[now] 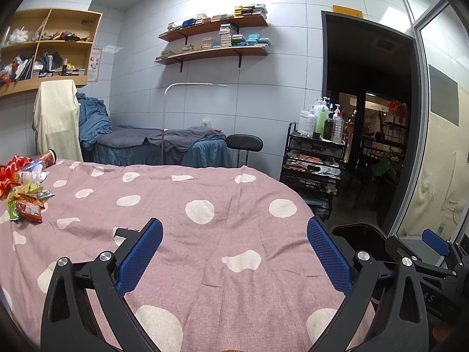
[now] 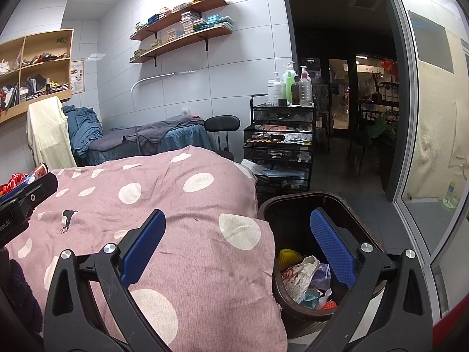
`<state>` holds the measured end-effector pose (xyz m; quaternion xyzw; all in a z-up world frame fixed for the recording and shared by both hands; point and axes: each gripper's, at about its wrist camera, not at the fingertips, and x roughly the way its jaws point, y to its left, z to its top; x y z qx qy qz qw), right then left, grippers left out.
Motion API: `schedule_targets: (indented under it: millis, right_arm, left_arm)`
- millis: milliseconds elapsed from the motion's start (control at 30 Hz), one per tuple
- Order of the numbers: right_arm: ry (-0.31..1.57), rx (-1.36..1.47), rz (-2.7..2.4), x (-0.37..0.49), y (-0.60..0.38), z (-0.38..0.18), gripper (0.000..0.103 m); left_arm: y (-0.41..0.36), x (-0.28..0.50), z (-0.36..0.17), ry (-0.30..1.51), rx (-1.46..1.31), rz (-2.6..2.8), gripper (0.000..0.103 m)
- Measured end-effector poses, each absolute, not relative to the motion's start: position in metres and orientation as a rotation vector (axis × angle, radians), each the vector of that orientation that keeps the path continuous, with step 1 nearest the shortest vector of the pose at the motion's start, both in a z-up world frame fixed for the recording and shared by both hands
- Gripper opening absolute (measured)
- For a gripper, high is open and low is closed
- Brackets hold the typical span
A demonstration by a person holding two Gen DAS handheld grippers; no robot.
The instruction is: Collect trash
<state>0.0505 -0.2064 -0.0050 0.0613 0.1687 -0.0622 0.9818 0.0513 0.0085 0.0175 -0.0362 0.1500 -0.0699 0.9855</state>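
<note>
Blue-padded and spread wide, my left gripper (image 1: 234, 252) hovers empty over the near part of the mauve polka-dot cotton blanket (image 1: 205, 234). My right gripper (image 2: 237, 249) is likewise spread and holds nothing; it sits at the blanket's near right edge, with its right finger above the dark brown round plastic bin (image 2: 296, 205). That bin stands on the floor just beside the bed and already holds crumpled white paper, something yellow and other scraps.

Farther off, at the far left of the bed, lies what is left to collect: a heap of red and green snack wrappers (image 1: 25, 202), a clear plastic bottle (image 1: 33, 173) and a red cylindrical can (image 1: 48, 158) lying on its side behind them. Beyond the bed are a second bed in blue covers, a black mesh trolley with pump bottles, and wall shelves.

I judge I am between pickups. Next I should carry the left gripper far and left to the heap, close on one wrapper, then bring it back to the bin.
</note>
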Motion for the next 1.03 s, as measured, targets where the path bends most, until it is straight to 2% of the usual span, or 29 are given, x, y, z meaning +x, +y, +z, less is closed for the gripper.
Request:
schedule_targets:
  millis: [1033]
  right_arm:
    - [0.348, 0.127, -0.13, 0.0503, -0.2068, -0.0069, 0.098]
  left_arm:
    - [0.0115, 0.0561, 0.0135, 0.32, -0.082, -0.154, 0.098]
